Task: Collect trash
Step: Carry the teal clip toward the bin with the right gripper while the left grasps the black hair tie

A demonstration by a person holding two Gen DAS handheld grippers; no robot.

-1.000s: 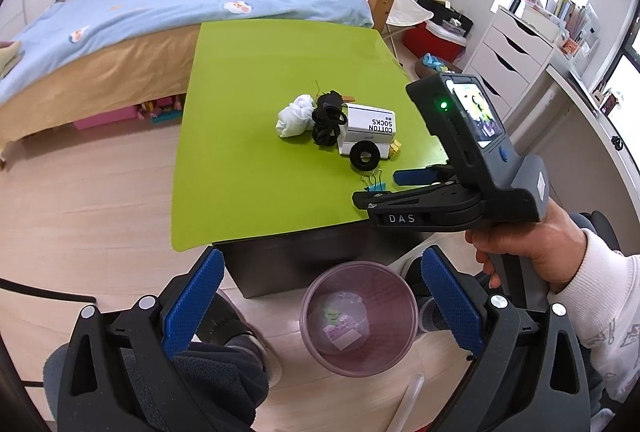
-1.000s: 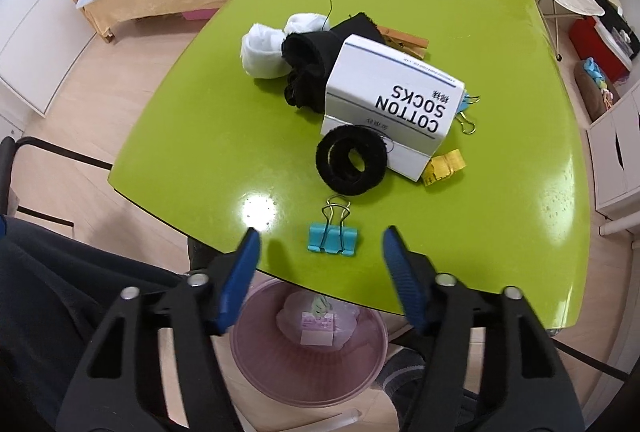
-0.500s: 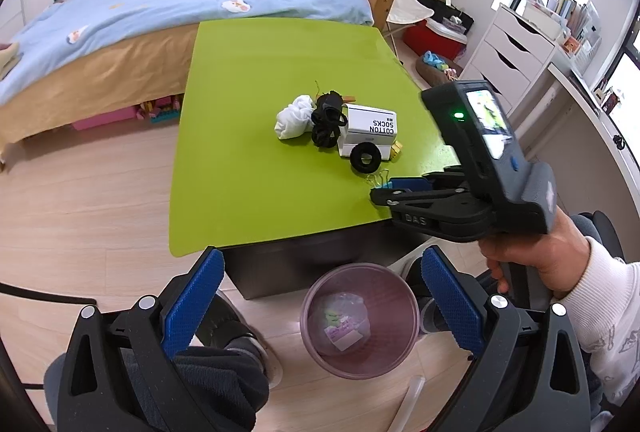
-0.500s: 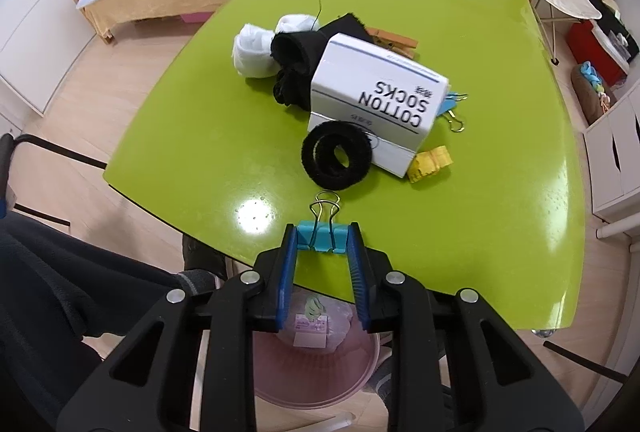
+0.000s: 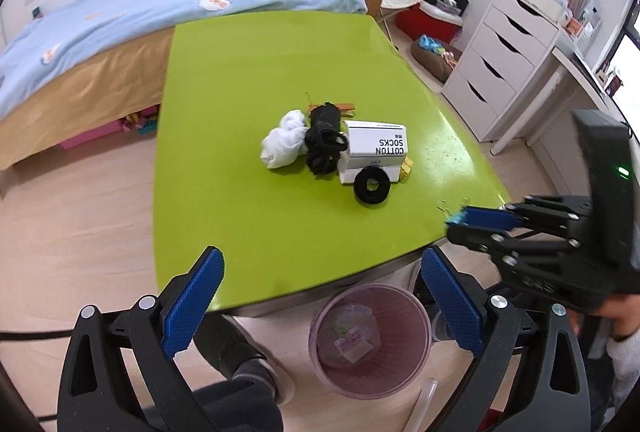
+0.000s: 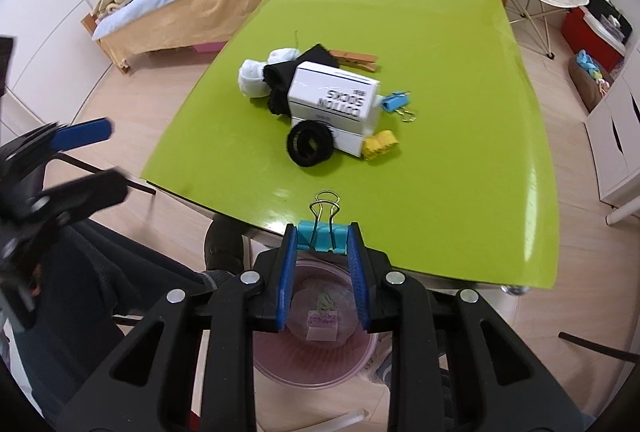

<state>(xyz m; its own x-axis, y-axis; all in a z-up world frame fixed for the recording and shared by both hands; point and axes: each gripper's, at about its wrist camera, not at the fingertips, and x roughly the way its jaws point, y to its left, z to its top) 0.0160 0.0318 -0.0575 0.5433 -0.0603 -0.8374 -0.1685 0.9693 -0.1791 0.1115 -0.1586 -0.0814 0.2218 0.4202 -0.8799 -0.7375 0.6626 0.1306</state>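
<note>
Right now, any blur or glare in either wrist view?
Left wrist view: right gripper motion-blurred at the right edge, box text still legible, fisheye bends the green table.
Right wrist view: left gripper smeared at left, binder clip sharp in the fingers, window glare along the table's right side.

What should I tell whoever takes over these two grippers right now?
Right gripper: shut on the teal binder clip, above the pink trash bin.
Left gripper: open, empty.
Bin already holds some scraps.
Left on the green table: COTTON SOCKS box, black ring, white sock, black sock, blue binder clip, yellow item, clothespin.
</note>
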